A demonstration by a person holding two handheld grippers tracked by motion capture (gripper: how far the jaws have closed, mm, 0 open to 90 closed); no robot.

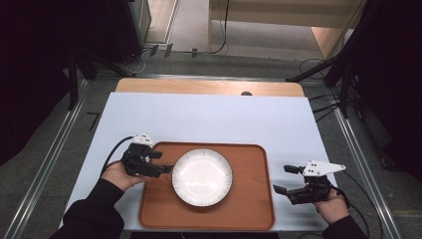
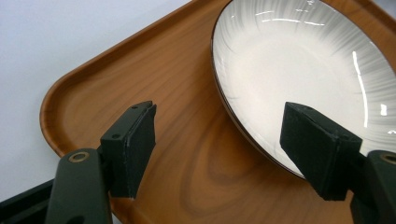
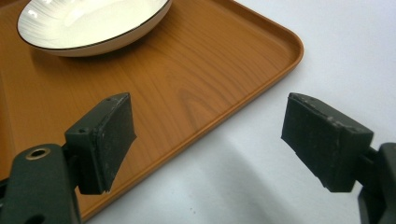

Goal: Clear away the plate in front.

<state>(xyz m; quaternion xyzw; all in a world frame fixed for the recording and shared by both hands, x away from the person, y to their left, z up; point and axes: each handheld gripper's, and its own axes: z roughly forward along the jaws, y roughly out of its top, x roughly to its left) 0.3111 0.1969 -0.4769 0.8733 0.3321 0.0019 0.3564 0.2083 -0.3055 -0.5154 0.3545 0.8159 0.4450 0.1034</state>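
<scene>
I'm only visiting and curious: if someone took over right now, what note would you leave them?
Left hand-held gripper: open, at the plate's left rim, holding nothing.
Right hand-held gripper: open and empty, over the white table just off the tray's right edge.
Plate: empty, resting in the middle of the wooden tray.
Done: plate sits on tray.
Left: probably lifting the tray by both edges; nothing gripped yet.

Plate (image 1: 202,177) on tray (image 1: 251,209), a little left of middle. Tray on sheet (image 1: 209,117) (itself on the table (image 1: 209,87)). Left gripper (image 1: 163,162) over tray's left edge, beside plate; right gripper (image 1: 284,179) just off tray's right edge.
</scene>
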